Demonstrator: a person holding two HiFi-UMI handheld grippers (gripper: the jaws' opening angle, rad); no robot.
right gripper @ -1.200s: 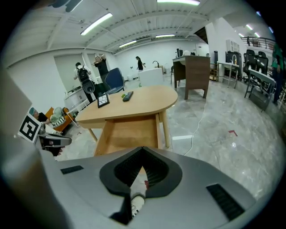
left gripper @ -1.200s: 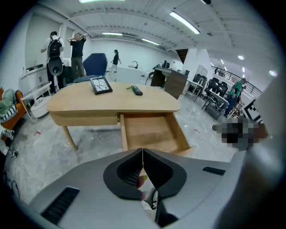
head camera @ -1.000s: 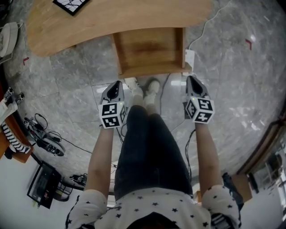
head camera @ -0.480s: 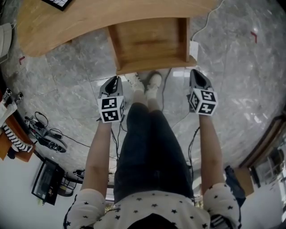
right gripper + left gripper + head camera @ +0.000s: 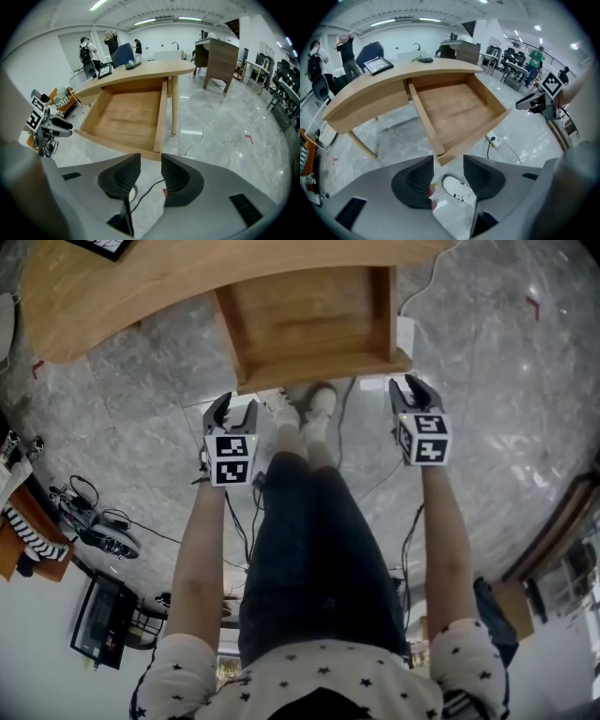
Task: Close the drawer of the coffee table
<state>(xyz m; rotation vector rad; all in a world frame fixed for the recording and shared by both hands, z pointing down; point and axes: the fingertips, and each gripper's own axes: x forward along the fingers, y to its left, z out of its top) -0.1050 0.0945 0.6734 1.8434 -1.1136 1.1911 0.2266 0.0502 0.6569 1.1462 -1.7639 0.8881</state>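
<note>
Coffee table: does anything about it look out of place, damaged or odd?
Only the drawer stands out: it is pulled far out of the coffee table, empty, with its front near the person's shoes. Nothing looks damaged or spilled.

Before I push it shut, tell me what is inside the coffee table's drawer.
The drawer shows only its bare wooden bottom in both gripper views; nothing lies in it. The strip furthest back is covered by the tabletop, so that part cannot be checked.
</note>
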